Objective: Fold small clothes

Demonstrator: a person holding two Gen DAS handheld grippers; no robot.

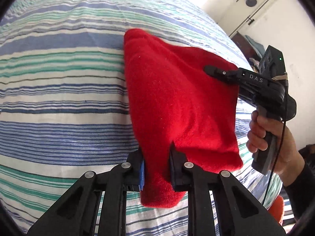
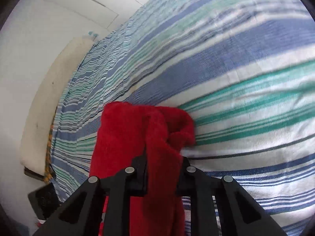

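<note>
A small red fleece garment (image 1: 177, 102) hangs in the air above a striped bedsheet (image 1: 59, 78). My left gripper (image 1: 156, 157) is shut on its near lower edge. My right gripper (image 1: 210, 69) shows in the left wrist view at the right, shut on the garment's far right edge. In the right wrist view the right gripper (image 2: 163, 163) pinches a bunched fold of the red garment (image 2: 137, 133), which drapes down between the fingers. The garment is doubled over and stretched between the two grippers. Its far tip is close to the sheet.
The blue, green and white striped sheet (image 2: 236, 78) covers the bed. A white wall and door (image 1: 256, 9) stand at the back right. A beige mattress edge (image 2: 49, 98) and a dark object (image 2: 47, 200) lie at the bed's left side. An orange cloth (image 1: 277, 208) is at lower right.
</note>
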